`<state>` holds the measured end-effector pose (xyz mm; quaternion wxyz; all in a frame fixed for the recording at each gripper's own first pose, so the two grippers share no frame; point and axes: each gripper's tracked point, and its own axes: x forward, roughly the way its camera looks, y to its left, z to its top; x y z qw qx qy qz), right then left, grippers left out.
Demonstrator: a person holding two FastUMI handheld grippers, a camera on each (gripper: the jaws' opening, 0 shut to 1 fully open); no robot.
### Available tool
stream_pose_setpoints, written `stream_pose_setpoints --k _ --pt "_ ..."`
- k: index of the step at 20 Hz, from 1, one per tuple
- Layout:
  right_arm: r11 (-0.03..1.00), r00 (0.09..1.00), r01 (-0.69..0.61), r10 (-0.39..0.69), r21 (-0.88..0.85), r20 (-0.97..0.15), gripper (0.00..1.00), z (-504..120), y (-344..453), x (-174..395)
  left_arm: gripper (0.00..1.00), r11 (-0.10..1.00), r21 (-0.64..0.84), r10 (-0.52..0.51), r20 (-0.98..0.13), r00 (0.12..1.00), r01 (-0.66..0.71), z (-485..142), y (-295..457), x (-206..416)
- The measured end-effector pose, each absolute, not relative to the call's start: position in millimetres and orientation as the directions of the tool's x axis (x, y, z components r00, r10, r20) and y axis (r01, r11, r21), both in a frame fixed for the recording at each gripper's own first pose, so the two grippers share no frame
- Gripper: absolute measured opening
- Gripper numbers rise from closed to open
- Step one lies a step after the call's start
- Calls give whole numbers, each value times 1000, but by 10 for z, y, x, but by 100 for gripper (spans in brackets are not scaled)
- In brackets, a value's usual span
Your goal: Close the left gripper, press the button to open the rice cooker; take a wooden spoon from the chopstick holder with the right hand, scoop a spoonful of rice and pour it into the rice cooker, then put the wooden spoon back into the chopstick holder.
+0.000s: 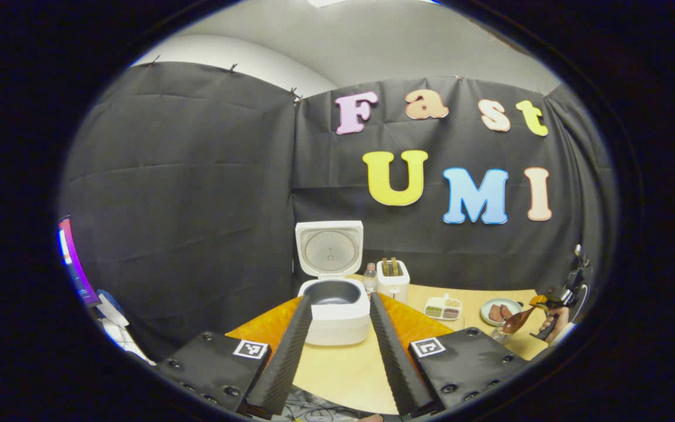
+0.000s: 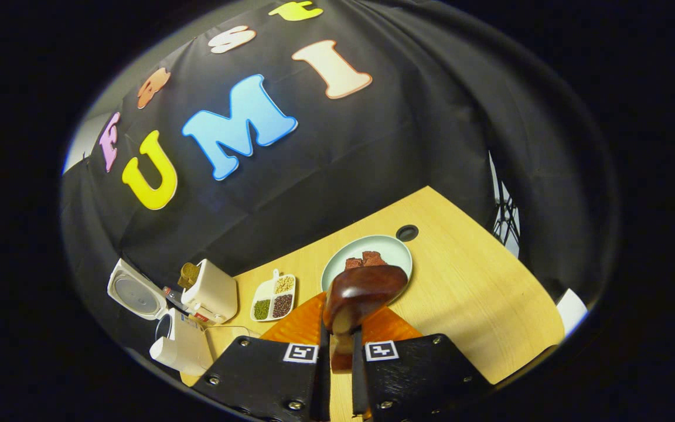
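Right gripper view: your right gripper [image 2: 340,351] fingers clamp the wooden spoon [image 2: 361,296]
Spoon axis: along fingers, bowl forward
Left gripper [image 1: 340,334]: fingers spread, framing open rice cooker [image 1: 334,305]

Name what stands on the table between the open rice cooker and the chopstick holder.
In the left gripper view, a small clear bottle stands between the rice cooker and the chopstick holder, close to both. What it holds is too small to tell.

No legible text or labels anywhere.
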<state>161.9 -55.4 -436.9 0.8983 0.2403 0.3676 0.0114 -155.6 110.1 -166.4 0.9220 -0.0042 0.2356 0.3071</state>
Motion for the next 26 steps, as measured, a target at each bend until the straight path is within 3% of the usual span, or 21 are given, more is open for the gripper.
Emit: stream_pose_setpoints --k 9,15,19,20,21,22,23,26 --pt "923 816 22 206 385 -540 15 -2775 54 647 75 835 -20 517 -316 796 -550 -1045 1734 -2396" --pt "903 794 -85 316 420 -519 15 -2476 1017 418 80 807 -40 556 -287 780 -589 -900 2183 -2729" --pt "897 765 -173 383 408 -518 14 -2676 1662 730 74 792 7 586 -287 758 -610 -953 2427 -2528" --pt "897 759 -184 389 401 -522 15 -2785 1793 855 80 787 11 592 -290 752 -616 -953 2476 -2462" --pt "896 749 -194 398 400 -529 15 -2917 1934 971 80 782 22 602 -291 744 -623 -969 2532 -2409" --pt "891 734 -203 413 406 -540 15 -3068 2085 1082 74 775 37 613 -290 735 -631 -977 2598 -2341" --pt "889 717 -211 424 407 -554 15 -3216 2215 1177 74 767 50 623 -294 725 -639 -1014 2646 -2278" --pt "915 685 -231 395 332 -612 15 -3866 2443 1513 84 739 88 654 -335 679 -668 -1224 2786 -2123"
